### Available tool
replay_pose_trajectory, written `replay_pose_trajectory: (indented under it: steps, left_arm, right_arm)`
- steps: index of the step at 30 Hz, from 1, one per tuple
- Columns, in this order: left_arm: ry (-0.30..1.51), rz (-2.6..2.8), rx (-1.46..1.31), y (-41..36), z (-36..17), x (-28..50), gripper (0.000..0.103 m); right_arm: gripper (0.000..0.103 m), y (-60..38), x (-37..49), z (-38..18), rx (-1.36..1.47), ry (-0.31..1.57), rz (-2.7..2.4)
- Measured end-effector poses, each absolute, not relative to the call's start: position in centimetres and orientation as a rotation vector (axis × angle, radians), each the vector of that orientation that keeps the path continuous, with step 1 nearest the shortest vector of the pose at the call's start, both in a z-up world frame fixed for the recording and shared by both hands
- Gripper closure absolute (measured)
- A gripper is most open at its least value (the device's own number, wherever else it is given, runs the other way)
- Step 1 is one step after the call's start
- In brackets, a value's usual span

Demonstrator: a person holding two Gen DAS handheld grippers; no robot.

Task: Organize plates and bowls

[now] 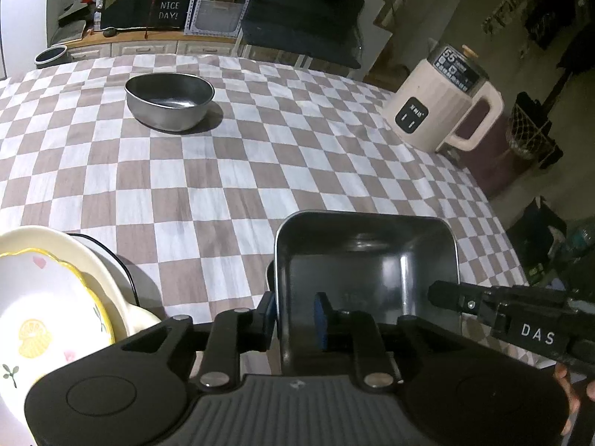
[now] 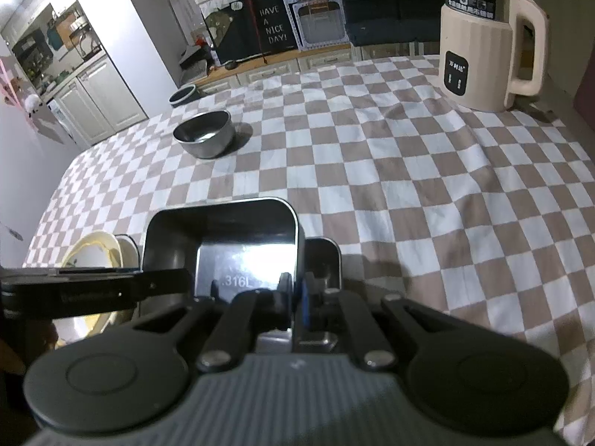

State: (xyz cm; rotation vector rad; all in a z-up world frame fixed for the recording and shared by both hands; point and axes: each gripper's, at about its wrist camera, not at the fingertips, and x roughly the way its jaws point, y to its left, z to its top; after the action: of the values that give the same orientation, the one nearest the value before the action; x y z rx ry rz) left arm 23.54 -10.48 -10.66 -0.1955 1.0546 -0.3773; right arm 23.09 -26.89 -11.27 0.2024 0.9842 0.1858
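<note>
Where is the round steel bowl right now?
The round steel bowl sits alone on the far checkered tablecloth, left of the cream kettle.

Square metal container (image 1: pixel 366 256) sits on the checked tablecloth (image 1: pixel 223 171) at the near edge. Stacked plates (image 1: pixel 55 297) lie just left of it. Round metal bowl (image 1: pixel 169 100) stands farther back, well apart. Kettle (image 1: pixel 438 107) stands at the far right of the table.
</note>
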Motion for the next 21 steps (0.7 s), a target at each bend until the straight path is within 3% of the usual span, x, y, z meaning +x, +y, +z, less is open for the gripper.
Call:
replay_pose_trajectory:
  steps: [5, 13, 21]
  left_arm:
    - [1.068, -0.385, -0.175, -10.8, -11.1, 23.7, 0.080]
    - [1.073, -0.401, -0.149, -11.7, -11.5, 23.6, 0.067]
    - [1.088, -0.400, -0.144, -11.9, -12.1, 23.8, 0.063]
  right_arm:
    - [0.096, -27.0, 23.1, -11.2, 0.200, 0.981, 0.185]
    - [0.096, -27.0, 23.4, -11.4, 0.189, 0.991, 0.176]
    - [0.096, -27.1, 23.7, -11.7, 0.179, 1.004, 0.172]
